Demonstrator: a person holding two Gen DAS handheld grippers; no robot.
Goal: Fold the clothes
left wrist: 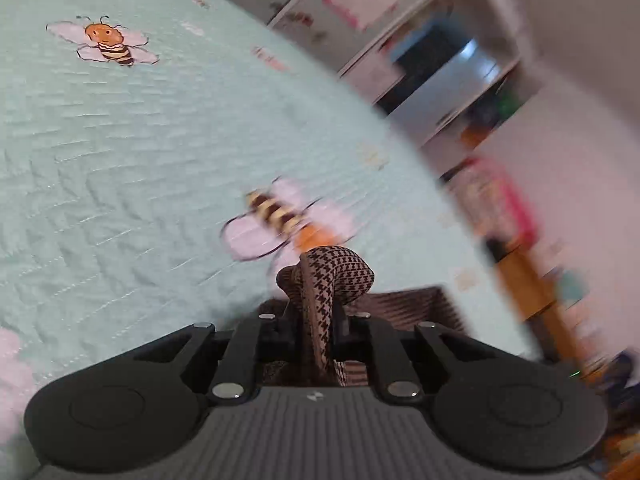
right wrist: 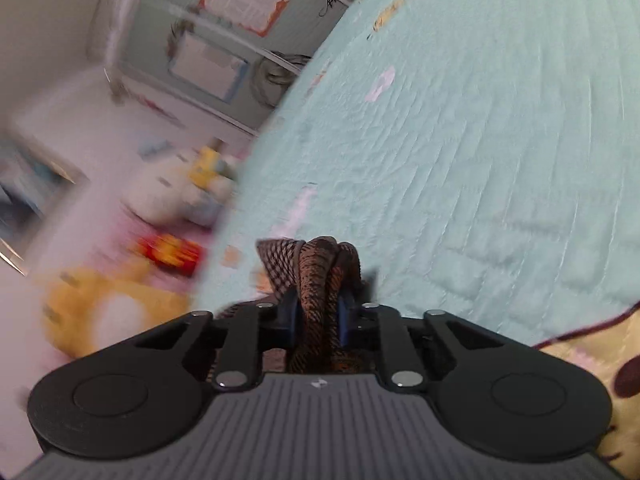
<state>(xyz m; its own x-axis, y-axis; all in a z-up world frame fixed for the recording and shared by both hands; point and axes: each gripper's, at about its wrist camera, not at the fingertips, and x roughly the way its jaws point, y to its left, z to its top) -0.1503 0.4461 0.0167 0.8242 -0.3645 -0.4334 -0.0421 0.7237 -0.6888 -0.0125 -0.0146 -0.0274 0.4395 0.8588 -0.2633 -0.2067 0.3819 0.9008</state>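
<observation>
left tongs (left wrist: 320,320) clamped on a bunched edge of the checked cloth (left wrist: 340,272) | right tongs (right wrist: 320,316) pinching it too, above the quilt (right wrist: 480,160) | risk: I think uneven bunches could slip, skewing my fold

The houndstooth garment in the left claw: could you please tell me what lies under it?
Under the houndstooth garment lies the mint quilted bedspread with a bee print. The garment's hanging part is hidden.

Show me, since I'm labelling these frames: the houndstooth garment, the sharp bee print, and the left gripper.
houndstooth garment (left wrist: 338,270): left wrist view, bunched fold above the fingers.
bee print (left wrist: 108,42): left wrist view, striped body.
left gripper (left wrist: 316,320): left wrist view, between fingertips.
</observation>
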